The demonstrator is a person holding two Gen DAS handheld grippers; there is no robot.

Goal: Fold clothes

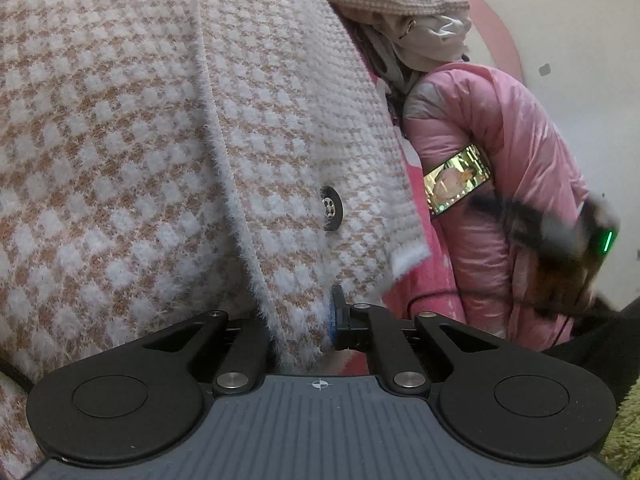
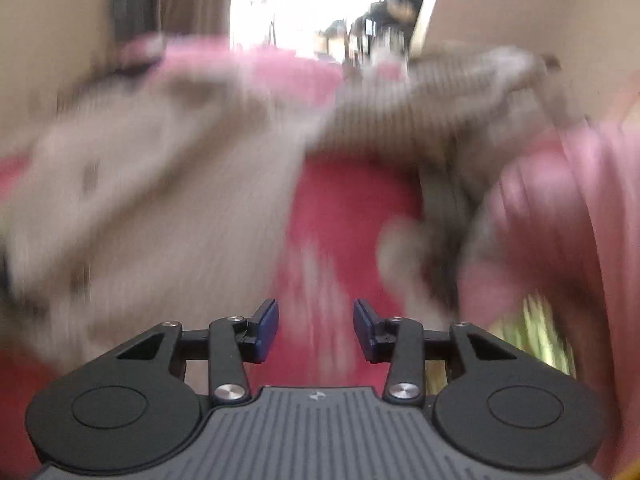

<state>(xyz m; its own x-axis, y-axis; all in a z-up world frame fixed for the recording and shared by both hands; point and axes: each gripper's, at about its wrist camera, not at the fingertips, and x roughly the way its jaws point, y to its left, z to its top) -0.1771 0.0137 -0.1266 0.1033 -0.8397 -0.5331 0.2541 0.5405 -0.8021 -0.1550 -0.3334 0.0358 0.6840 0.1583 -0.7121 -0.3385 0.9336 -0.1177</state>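
A fuzzy cardigan point(image 1: 140, 140) in a tan and white check, with dark round buttons point(image 1: 331, 208), fills the left wrist view. My left gripper point(image 1: 320, 326) is shut on its furry white front edge; only the right finger point(image 1: 340, 320) shows, the cloth hides the other. In the right wrist view, which is heavily blurred, the same pale cardigan point(image 2: 132, 184) spreads at left over a red bedcover point(image 2: 340, 208). My right gripper point(image 2: 316, 330) stands open above that cover, and nothing lies between its blue pads point(image 2: 266, 328).
A pink padded jacket point(image 1: 516, 184) lies at right with a lit phone point(image 1: 456, 180) on it. The other gripper with a green light point(image 1: 576, 252) shows blurred beyond. A white garment point(image 1: 432, 40) is heaped behind. Bright window point(image 2: 320, 4) ahead.
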